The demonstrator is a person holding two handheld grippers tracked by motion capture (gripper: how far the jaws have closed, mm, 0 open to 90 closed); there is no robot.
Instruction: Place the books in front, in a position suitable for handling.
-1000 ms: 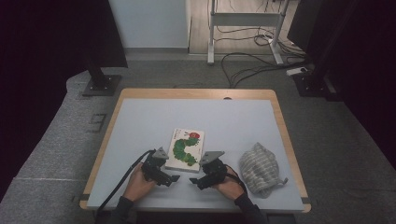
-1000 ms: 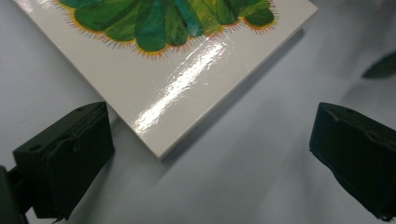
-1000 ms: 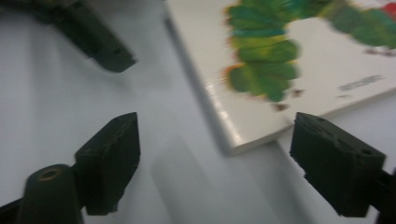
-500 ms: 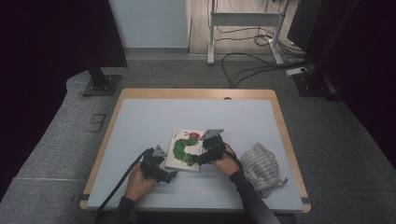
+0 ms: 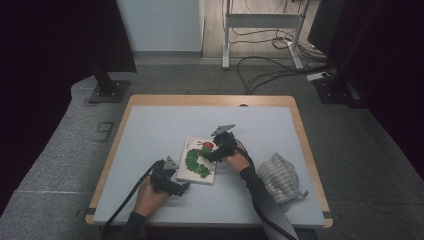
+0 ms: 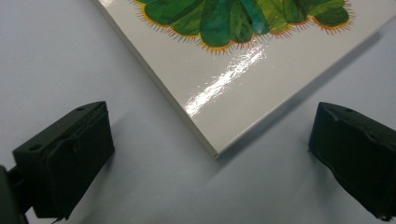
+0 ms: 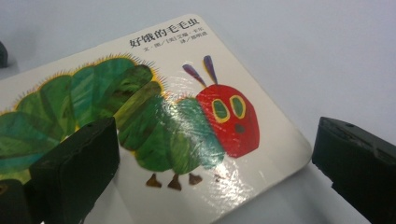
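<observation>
**Both grippers at the book, jaws apart, nothing held**

Landmark: book (image 5: 198, 161), lying flat and closed on the table (image 5: 150, 130), cover up, near the middle and toward the person's side. Cover shows a green caterpillar with a red head.

Right gripper (image 5: 207, 156): over the book's far right part, by the caterpillar's head. Jaws have just been opening and stand wide apart. In the right gripper view (image 7: 212, 177) one jaw sits over the green body, the other beyond the rounded corner, over bare table. The pads do not press on the book (image 7: 154, 121); whether the jaw over the cover touches it, I cannot tell.

Left gripper (image 5: 184, 186): just off the book's near left corner. In the left gripper view (image 6: 210, 163) the jaws are spread wide, with that corner of the book (image 6: 233, 84) pointing into the gap. Both jaws stand clear of its edges, on or just above the table.

Cloth (image 5: 281, 175): striped, crumpled, to the right of the book, apart from it and beside the right forearm.
</observation>
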